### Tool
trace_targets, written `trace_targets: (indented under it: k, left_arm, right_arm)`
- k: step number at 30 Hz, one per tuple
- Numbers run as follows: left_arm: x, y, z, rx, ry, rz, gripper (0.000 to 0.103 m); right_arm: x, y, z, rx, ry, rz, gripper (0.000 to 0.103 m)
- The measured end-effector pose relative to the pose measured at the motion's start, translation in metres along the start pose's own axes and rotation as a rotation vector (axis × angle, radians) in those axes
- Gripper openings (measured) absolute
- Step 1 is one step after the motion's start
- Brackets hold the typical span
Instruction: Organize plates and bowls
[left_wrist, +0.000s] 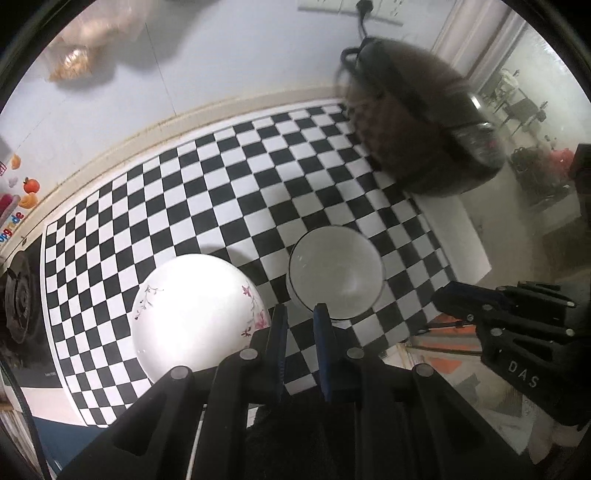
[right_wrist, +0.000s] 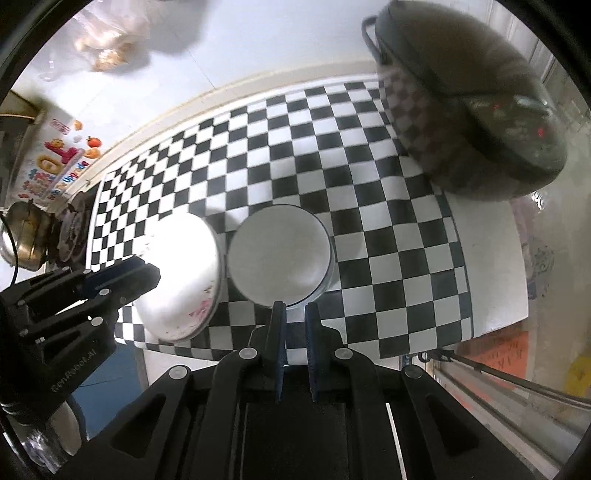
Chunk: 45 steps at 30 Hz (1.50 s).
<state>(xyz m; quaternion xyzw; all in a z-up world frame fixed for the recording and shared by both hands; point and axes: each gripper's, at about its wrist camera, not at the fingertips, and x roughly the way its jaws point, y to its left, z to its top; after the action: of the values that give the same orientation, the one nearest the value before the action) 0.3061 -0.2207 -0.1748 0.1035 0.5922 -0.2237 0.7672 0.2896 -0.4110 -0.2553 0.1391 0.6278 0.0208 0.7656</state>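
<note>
A white plate with pink flower prints (left_wrist: 192, 314) lies on the black-and-white checkered mat (left_wrist: 221, 177). Beside it on the right stands a white bowl with a dark rim (left_wrist: 334, 273). My left gripper (left_wrist: 301, 314) hovers above the gap between them, shut with nothing in it. In the right wrist view the same flowered plate (right_wrist: 184, 280) and bowl (right_wrist: 279, 254) sit side by side. My right gripper (right_wrist: 295, 310) hangs over the bowl's near rim, shut and empty. Each gripper also shows in the other's view, the right gripper (left_wrist: 513, 306) and the left gripper (right_wrist: 122, 275).
A dark rice cooker (right_wrist: 469, 110) stands at the mat's far right corner. A gas burner (left_wrist: 20, 299) and a metal kettle (right_wrist: 26, 236) sit to the left. A bag of food (left_wrist: 79, 59) lies by the wall. The counter edge drops to the floor (right_wrist: 517, 369) on the right.
</note>
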Motion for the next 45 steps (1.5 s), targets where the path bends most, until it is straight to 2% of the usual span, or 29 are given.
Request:
trace_targets:
  k: [12, 23, 24, 26, 28, 30, 32, 34, 38, 45]
  left_arm:
    - [-0.038, -0.015, -0.011, 0.0, -0.045, -0.033, 0.014]
    - [-0.04, -0.013, -0.008, -0.02, -0.07, -0.001, 0.014]
    - [-0.037, -0.011, -0.007, -0.026, -0.065, 0.002, 0.014]
    - [-0.027, -0.007, -0.003, -0.042, -0.047, 0.004, 0.014]
    - [-0.014, -0.001, 0.002, -0.057, -0.023, 0.002, 0.015]
    - [0.004, 0.006, 0.01, -0.07, 0.019, -0.007, 0.015]
    - [0.027, 0.016, 0.019, -0.097, 0.065, -0.021, 0.016]
    - [0.048, 0.024, 0.027, -0.133, 0.109, -0.051, 0.018]
    - [0.093, 0.036, 0.044, -0.184, 0.21, -0.14, 0.02]
    - [0.154, 0.044, 0.062, -0.224, 0.348, -0.197, 0.021]
  right_arm:
    - [-0.06, 0.011, -0.016, -0.021, -0.085, 0.021, 0.012]
    - [-0.066, 0.003, -0.011, -0.007, -0.097, 0.024, 0.013]
    - [-0.063, 0.0, -0.009, 0.004, -0.093, 0.036, 0.016]
    - [-0.055, -0.004, -0.005, 0.018, -0.081, 0.04, 0.039]
    - [-0.045, -0.011, -0.001, 0.042, -0.072, 0.053, 0.051]
    - [-0.029, -0.017, 0.004, 0.058, -0.044, 0.069, 0.055]
    - [-0.012, -0.022, 0.011, 0.066, -0.015, 0.083, 0.072]
    - [0.007, -0.028, 0.016, 0.078, 0.012, 0.112, 0.081]
    - [0.048, -0.041, 0.027, 0.106, 0.059, 0.142, 0.083]
    - [0.105, -0.053, 0.047, 0.118, 0.132, 0.157, 0.085]
